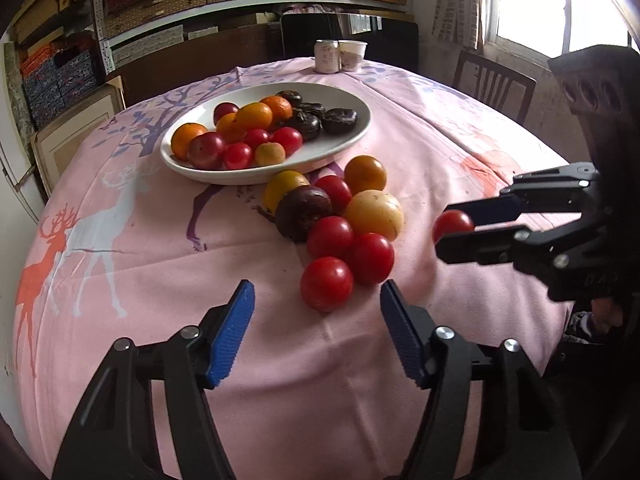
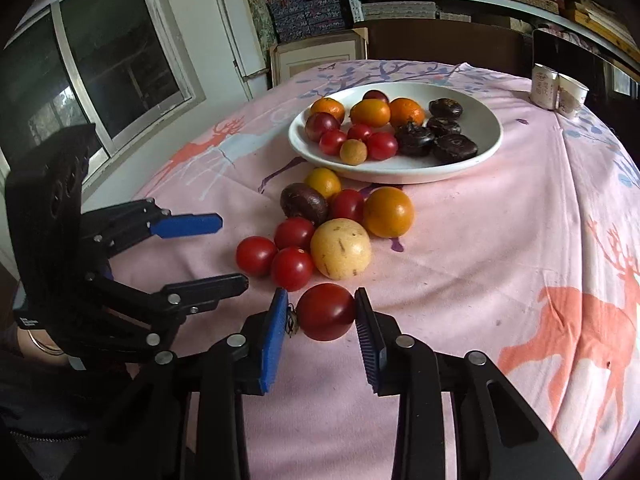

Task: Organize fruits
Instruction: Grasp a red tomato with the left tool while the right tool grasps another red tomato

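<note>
A red tomato [image 2: 325, 312] was held between the blue pads [image 2: 273, 336] of the right gripper [image 2: 322, 320], clamped on both sides and apparently lifted just off the pink tablecloth [image 2: 480, 264]. The left gripper [image 1: 316, 328] was spread wide and empty, hovering near the closest tomato of the loose pile [image 1: 327, 283].

The step in hand was judged to be carrying the held tomato to the white plate [image 2: 486, 148]. For that to be done well, the grip would best be kept light, since a ripe tomato is easily bruised, and the fruit carried over the pile rather than through it. A free spot was seen on the plate's near rim, beside the red fruits already grouped there.

About 8 fruits remained on the cloth between gripper and plate, among them a pale yellow fruit [image 2: 341, 248] and a dark purple one [image 2: 304, 203]; these could be knocked and sent rolling. A can [image 2: 543, 87] and a paper cup [image 2: 572, 94] stood well apart, beyond the plate.
</note>
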`<state>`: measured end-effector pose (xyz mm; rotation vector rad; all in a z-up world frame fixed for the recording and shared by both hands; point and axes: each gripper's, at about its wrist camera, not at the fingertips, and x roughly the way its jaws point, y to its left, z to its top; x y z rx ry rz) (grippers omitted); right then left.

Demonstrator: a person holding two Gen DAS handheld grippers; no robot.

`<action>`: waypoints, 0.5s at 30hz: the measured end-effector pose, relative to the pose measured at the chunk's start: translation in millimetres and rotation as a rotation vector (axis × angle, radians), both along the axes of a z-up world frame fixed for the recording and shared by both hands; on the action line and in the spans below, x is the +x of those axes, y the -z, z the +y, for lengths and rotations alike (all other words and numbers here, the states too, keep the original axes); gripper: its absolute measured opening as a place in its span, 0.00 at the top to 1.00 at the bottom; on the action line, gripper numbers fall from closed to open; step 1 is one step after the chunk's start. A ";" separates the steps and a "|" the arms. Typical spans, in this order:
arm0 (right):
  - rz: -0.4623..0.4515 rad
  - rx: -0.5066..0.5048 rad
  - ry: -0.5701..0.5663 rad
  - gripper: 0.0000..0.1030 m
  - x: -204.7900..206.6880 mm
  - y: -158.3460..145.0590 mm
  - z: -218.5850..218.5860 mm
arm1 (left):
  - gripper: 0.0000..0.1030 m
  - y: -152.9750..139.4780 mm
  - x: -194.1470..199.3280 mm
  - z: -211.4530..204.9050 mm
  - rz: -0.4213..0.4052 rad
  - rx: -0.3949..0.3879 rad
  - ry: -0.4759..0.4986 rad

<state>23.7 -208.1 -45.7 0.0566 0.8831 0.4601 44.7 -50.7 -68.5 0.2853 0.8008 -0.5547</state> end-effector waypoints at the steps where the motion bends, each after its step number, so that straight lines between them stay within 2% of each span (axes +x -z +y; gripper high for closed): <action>1: 0.004 0.014 0.014 0.67 -1.2 -1.3 -7.1 | 0.46 2.6 1.5 -3.5 0.006 0.006 0.005; 2: 0.007 0.025 0.030 0.67 -2.9 -2.3 -14.0 | 0.50 5.5 3.3 -6.6 0.015 0.010 0.010; 4: 0.010 0.038 0.058 0.67 -6.4 -2.9 -26.2 | 0.68 11.8 8.6 -10.3 0.040 0.010 0.017; 5: 0.012 0.044 0.069 0.67 -7.8 -2.4 -31.1 | 0.70 13.2 9.5 -11.9 0.037 0.007 0.014; 10: 0.027 0.068 0.090 0.67 -12.8 1.9 -44.1 | 0.71 9.0 8.9 -6.8 0.039 -0.019 0.004; 15: 0.013 0.100 0.071 0.67 2.5 -11.2 -46.4 | 0.71 -24.8 6.7 5.9 -0.018 -0.073 -0.021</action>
